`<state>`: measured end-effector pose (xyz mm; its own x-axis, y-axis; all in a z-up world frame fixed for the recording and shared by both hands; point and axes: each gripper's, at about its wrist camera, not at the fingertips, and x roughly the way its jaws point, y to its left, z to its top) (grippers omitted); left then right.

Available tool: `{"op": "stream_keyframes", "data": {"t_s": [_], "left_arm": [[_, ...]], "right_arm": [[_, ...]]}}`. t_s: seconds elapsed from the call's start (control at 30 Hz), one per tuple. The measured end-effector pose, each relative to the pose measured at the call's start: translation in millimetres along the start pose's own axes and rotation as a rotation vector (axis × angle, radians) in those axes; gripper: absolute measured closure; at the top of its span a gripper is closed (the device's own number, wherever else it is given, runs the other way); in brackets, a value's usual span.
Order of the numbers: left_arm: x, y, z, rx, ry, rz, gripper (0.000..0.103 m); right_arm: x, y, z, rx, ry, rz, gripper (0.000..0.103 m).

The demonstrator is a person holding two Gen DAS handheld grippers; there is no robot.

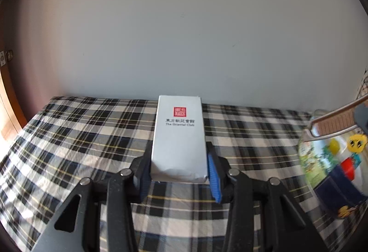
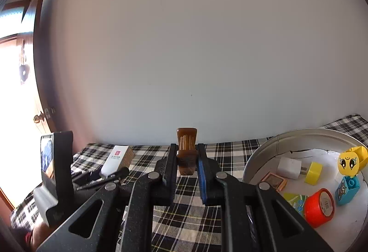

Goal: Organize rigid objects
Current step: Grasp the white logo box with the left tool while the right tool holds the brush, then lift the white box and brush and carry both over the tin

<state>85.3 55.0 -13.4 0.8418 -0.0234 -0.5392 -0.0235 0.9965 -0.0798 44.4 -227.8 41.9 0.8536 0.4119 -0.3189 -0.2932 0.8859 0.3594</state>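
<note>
My left gripper is shut on a white box with a red seal and black print, held just above the plaid cloth. The same box shows in the right wrist view, far left, between the left gripper's fingers. My right gripper is shut on a small brown wooden miniature chair, held upright above the cloth. A round metal tin at the right holds a white plug, yellow cap, red cap, yellow face block and blue block.
The tin also shows at the right edge of the left wrist view, with a dark blue box in it. The left gripper's body and screen stand at the left. A white wall lies behind the table.
</note>
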Motion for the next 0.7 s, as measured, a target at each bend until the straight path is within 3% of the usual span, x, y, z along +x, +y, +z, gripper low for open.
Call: {"op": "stream_keyframes", "data": {"t_s": [0.3, 0.7], "left_arm": [[-29, -39, -6, 0.027, -0.086, -0.013, 0.062], [-37, -76, -11, 0.06, -0.099, -0.017, 0.062]], "right_arm": [[-22, -12, -2, -0.032, -0.063, -0.003, 0.086], [-43, -47, 10, 0.018, -0.111, -0.023, 0.086]]}}
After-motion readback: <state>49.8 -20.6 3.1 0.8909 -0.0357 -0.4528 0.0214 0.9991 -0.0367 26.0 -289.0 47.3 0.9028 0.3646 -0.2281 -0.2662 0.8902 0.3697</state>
